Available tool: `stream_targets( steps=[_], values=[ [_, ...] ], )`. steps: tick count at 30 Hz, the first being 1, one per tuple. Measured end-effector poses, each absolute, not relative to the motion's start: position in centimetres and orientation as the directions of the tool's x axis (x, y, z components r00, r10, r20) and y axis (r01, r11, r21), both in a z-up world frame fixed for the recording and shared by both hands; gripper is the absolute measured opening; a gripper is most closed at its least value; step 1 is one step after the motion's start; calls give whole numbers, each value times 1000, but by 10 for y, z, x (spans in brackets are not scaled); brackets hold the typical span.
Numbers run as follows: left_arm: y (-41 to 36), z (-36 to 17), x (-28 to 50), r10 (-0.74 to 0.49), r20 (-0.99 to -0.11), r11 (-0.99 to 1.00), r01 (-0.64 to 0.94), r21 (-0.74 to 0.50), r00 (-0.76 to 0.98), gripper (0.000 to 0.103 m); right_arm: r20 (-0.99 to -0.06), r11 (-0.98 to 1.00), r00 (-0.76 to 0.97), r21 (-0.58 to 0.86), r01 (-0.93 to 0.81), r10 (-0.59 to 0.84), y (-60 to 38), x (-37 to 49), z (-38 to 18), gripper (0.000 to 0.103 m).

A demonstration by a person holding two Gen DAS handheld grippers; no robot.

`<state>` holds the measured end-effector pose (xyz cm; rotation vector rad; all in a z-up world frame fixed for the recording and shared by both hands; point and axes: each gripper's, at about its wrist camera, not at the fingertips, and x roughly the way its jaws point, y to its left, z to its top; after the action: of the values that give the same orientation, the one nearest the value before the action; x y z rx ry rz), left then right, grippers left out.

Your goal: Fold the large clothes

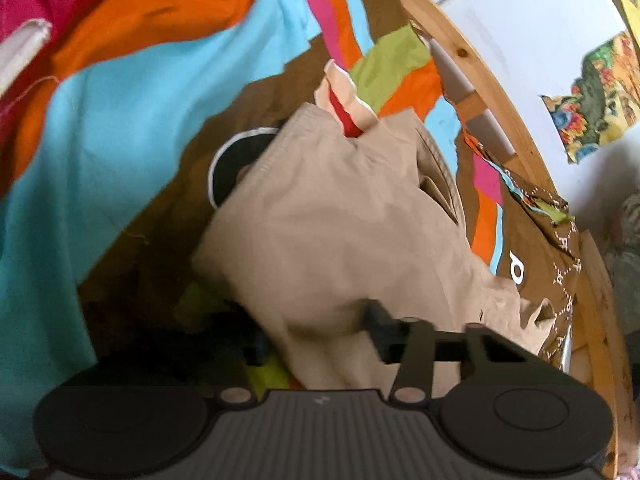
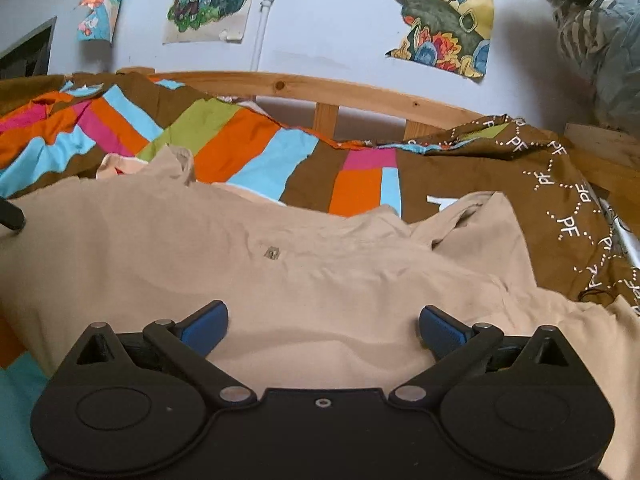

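A large beige garment [image 1: 320,220] lies crumpled on a patchwork bedspread [image 1: 120,120]. My left gripper [image 1: 320,336] is shut on a bunched fold at the garment's near end. Its right finger [image 1: 380,332] presses into the cloth, and the left finger is mostly buried under fabric. In the right wrist view the same beige garment [image 2: 280,272] spreads wide across the bedspread [image 2: 256,152]. My right gripper [image 2: 322,330] hovers just over it, open wide. Nothing is between its blue pads [image 2: 204,328].
A wooden bed rail [image 2: 320,84] runs along the far side, with a white wall and drawings [image 2: 440,20] behind it. A peach and red cloth [image 1: 344,116] pokes out beyond the garment. Plastic-wrapped bundles [image 2: 600,40] sit at the right. A dark gripper part [image 2: 10,216] shows at the left edge.
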<state>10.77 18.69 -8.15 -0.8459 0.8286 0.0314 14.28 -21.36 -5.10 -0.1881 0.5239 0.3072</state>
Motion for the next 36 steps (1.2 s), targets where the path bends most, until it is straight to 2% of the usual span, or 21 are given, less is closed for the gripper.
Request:
stream_targets(
  steps=[2, 6, 8, 11, 18, 21, 25, 27, 32, 34, 36],
  values=[
    [188, -77, 105, -285, -653, 673, -339, -658, 702, 26, -533, 935, 809, -89, -343, 246, -213, 147, -54, 102],
    [168, -45, 103, -229, -643, 779, -258, -571, 731, 13, -538, 936, 804, -71, -345, 255, -215, 148, -57, 102],
    [150, -20, 106, -230, -595, 843, -148, -517, 770, 10, -533, 936, 807, -70, -344, 257, -215, 147, -57, 102],
    [113, 21, 113, -294, -507, 910, 75, -409, 810, 9, -528, 939, 808, -55, -339, 260, -217, 147, -56, 102],
    [-8, 72, 120, -396, -454, 911, 403, -87, 798, 8, -521, 946, 801, 45, -320, 296, -232, 149, -55, 101],
    [-44, 76, 121, -465, -465, 864, 502, -52, 753, 7, -466, 926, 801, 201, -318, 376, -259, 148, -46, 91],
    [-81, 65, 130, -529, -490, 815, 576, -67, 692, 6, -391, 890, 843, 408, -202, 370, -320, 140, -23, 87],
    [-100, 53, 136, -542, -510, 800, 596, -68, 668, 6, -377, 847, 844, 507, -158, 382, -353, 139, -14, 79],
    [-146, 15, 126, -549, -552, 753, 658, -2, 627, 5, -273, 615, 793, 773, -156, 544, -428, 139, -8, 79],
    [-154, 3, 117, -564, -569, 726, 687, 3, 599, 4, -193, 460, 767, 876, -146, 612, -450, 141, -15, 87],
    [-163, -6, 111, -570, -583, 709, 705, 7, 579, 4, -152, 351, 751, 930, -112, 643, -466, 144, -19, 87]
  ],
)
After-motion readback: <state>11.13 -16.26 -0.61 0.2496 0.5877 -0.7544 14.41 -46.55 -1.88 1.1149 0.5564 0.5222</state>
